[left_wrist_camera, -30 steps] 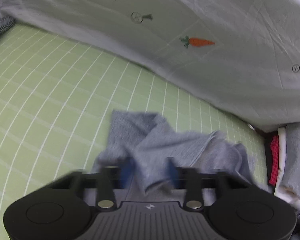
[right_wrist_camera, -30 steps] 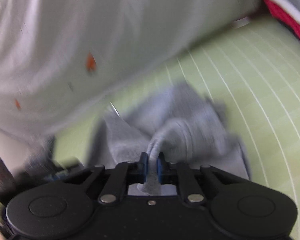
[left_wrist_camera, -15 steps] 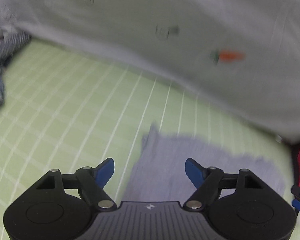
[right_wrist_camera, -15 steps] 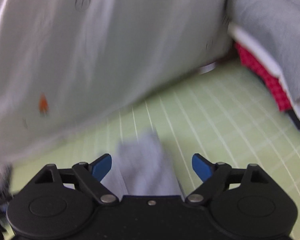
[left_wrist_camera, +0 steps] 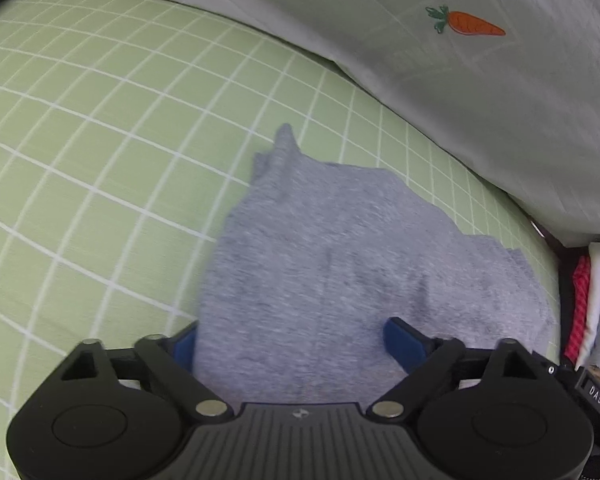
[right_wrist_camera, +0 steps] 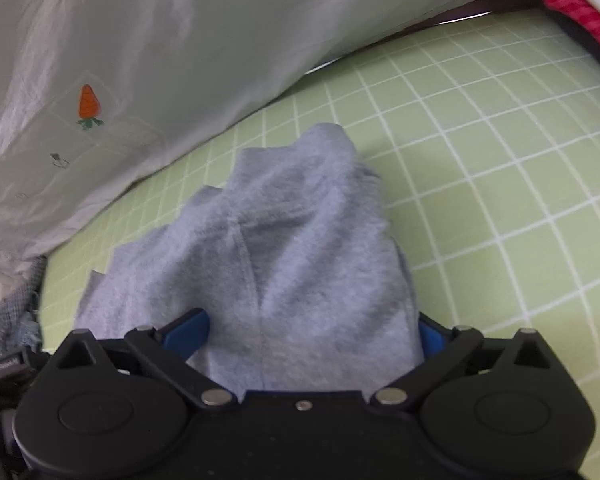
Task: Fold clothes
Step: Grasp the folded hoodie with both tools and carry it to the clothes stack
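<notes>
Grey garment [left_wrist_camera: 332,264] lies spread on the green checked bed sheet [left_wrist_camera: 100,120], near the carrot-print quilt [left_wrist_camera: 500,60]. Left claw [left_wrist_camera: 292,340] and right claw [right_wrist_camera: 312,332] both wide, holding nothing, fabric between blue pads. Pinch the near-edge corners, single layer, then lift evenly.

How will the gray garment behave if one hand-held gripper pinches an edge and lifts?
Probably floppy: the gray garment lies in soft humps and creases, so it should drape and unfold. Likely light, since it looks like thin knit spread on the green checked sheet. Its fuzzy surface suggests the pads won't slip much.
</notes>
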`<state>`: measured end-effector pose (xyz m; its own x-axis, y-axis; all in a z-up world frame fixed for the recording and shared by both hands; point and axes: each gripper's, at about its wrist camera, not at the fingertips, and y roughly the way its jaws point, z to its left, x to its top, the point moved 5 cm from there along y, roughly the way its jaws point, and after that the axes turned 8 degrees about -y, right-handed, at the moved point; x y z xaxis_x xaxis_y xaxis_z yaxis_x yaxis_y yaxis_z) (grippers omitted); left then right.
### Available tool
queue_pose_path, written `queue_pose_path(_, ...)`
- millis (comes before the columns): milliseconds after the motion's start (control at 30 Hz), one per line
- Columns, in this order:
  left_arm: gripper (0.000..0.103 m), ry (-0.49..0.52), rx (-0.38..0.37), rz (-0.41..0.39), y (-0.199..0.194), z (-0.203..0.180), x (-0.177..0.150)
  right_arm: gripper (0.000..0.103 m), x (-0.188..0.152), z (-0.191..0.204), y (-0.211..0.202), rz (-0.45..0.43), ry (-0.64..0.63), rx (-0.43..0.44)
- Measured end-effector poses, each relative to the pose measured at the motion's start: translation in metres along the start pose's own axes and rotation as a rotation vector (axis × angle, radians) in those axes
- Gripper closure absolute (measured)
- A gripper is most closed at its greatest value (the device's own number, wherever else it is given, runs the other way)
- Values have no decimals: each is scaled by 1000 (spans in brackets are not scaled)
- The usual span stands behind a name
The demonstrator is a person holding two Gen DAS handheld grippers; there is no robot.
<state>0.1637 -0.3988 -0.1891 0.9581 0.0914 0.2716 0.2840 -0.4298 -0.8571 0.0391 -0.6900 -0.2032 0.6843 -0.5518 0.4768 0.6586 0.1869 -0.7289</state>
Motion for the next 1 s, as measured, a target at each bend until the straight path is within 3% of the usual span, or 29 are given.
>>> queue_pose_path(167,8,39,3,11,9,-21,-10,0,-4,22,14,1,9,98)
queue_pose_path(267,28,55,18,5,11,-31,-17,0,-9,42,24,10,-17,135)
queue_pose_path(333,51,16,-15,8,4,-31,-22,11,-14,51,27,28,-3,176)
queue_pose_path(367,52,-4,-32,9,0,-31,-24,30,-17,54,27,38,17,204)
queue_pose_path(400,55,-22,-48,10,-3,-30,-27,41,-22,55,22,37,46,234)
queue_pose_path(467,57,10,-54,7,-15,-37,-36,43,-31,57,10,34,99,289)
queue_pose_path(700,58,117,-165,30,-67,-79,-93,45,-74,46,-85,-59,153,282)
queue_pose_path(833,58,206,-240,38,-86,-125,-126,45,-90,20,-155,-159,202,260)
queue_pose_path(1000,58,280,-344,34,-93,-198,-161,45,-80,-22,-224,-288,209,205)
